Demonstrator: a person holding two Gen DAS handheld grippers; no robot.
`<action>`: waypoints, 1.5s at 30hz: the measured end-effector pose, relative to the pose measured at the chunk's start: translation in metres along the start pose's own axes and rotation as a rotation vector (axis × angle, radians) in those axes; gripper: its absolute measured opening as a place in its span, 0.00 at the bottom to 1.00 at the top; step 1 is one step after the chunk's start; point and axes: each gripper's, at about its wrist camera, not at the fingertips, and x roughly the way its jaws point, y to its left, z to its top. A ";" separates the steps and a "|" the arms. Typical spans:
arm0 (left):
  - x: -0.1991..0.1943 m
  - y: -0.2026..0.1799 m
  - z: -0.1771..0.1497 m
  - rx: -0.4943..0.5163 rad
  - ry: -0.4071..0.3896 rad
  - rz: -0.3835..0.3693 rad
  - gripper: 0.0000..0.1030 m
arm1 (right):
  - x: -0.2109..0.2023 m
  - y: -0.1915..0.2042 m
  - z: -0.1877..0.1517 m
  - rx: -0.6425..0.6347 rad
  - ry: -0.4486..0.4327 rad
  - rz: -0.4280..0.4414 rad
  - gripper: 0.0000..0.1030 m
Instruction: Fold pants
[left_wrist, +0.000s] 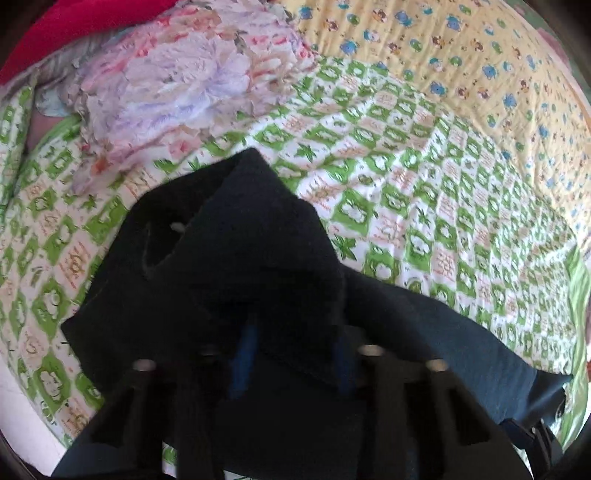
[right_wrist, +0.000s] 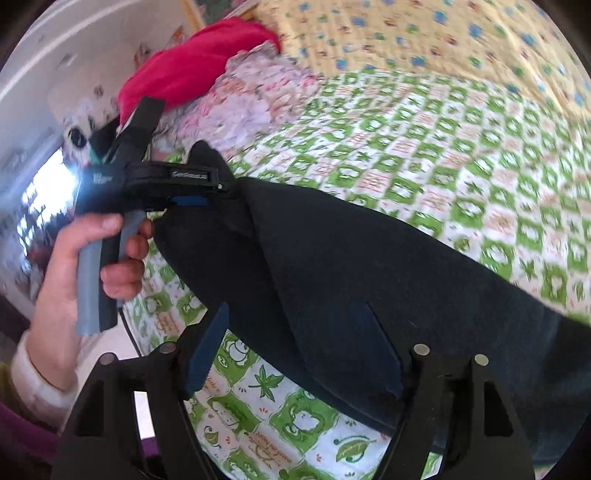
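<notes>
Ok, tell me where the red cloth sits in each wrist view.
Left wrist: red cloth in the top left corner, mostly cut off.
Right wrist: red cloth upper left, behind the left gripper.
Shared landmark: the crumpled floral fabric beside it.

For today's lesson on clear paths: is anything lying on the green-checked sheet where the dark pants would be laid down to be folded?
Nothing visible blocks it. The dark pants hang from the left gripper above the green-checked sheet, which looks bare beneath and beyond them. The floral bundle and red cloth lie at the sheet's far edge.
</notes>
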 end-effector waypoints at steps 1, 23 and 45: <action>0.001 0.000 -0.001 0.003 0.003 -0.004 0.20 | 0.004 0.007 0.001 -0.040 0.009 -0.002 0.71; -0.077 0.054 -0.020 0.031 -0.156 -0.196 0.05 | -0.016 -0.012 0.026 -0.133 0.009 -0.050 0.14; -0.052 0.109 -0.076 -0.083 -0.093 -0.193 0.07 | 0.021 0.008 -0.013 -0.226 0.162 -0.023 0.36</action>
